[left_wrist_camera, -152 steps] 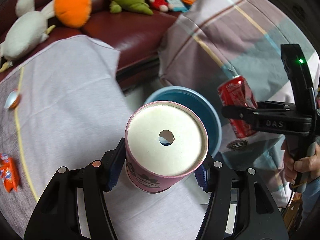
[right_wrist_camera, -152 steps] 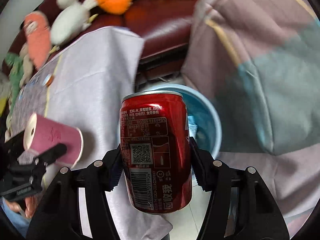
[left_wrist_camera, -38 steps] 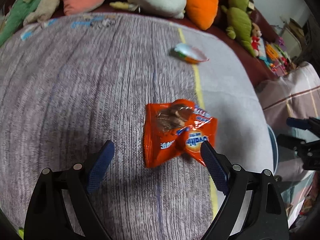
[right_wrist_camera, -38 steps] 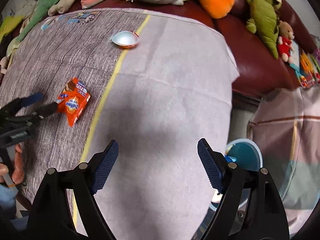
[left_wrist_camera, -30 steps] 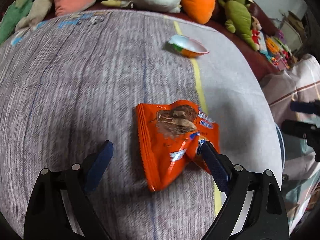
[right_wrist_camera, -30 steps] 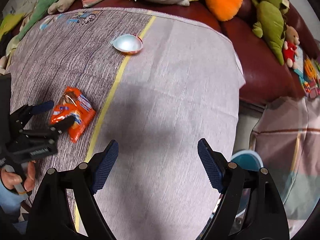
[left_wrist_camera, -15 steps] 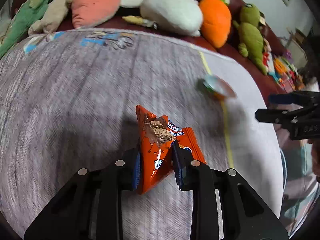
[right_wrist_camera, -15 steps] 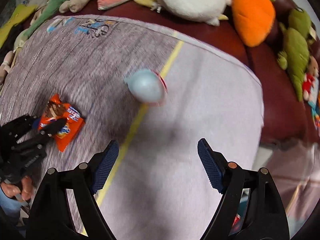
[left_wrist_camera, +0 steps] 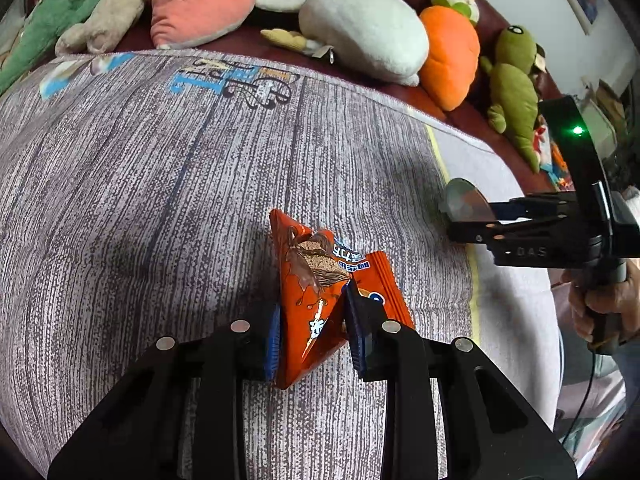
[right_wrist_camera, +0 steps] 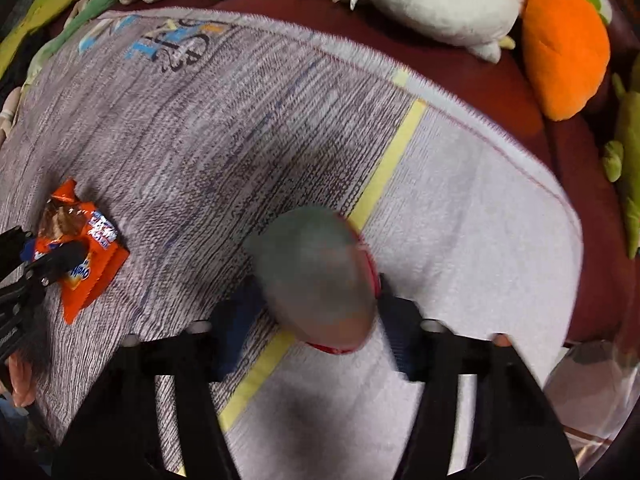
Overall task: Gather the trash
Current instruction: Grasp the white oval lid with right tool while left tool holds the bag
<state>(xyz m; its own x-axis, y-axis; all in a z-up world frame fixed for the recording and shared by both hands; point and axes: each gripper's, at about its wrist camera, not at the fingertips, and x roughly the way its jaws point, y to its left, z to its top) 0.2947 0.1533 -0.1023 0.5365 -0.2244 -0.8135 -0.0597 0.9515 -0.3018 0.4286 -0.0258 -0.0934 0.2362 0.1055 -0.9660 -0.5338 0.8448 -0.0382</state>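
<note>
Left tool [left_wrist_camera: 312, 312] pinches the orange wrapper [left_wrist_camera: 316, 284] above the desk [left_wrist_camera: 160, 200]; at 3 o'clock, right tool [right_wrist_camera: 316, 320] closes on a silvery lid (blurred) [right_wrist_camera: 316, 272].

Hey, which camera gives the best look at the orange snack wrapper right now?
The left wrist view: the orange snack wrapper sits sharp and centred, pinched between the left gripper fingers. The right wrist view shows it small at the left edge, partly covered by that gripper.

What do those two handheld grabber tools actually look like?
Both are matte black plastic. The left gripper has blue finger pads and round silver bolts. The right gripper carries "DAS" lettering, a green light, a thin black cable, and a bare hand on its handle.
</note>
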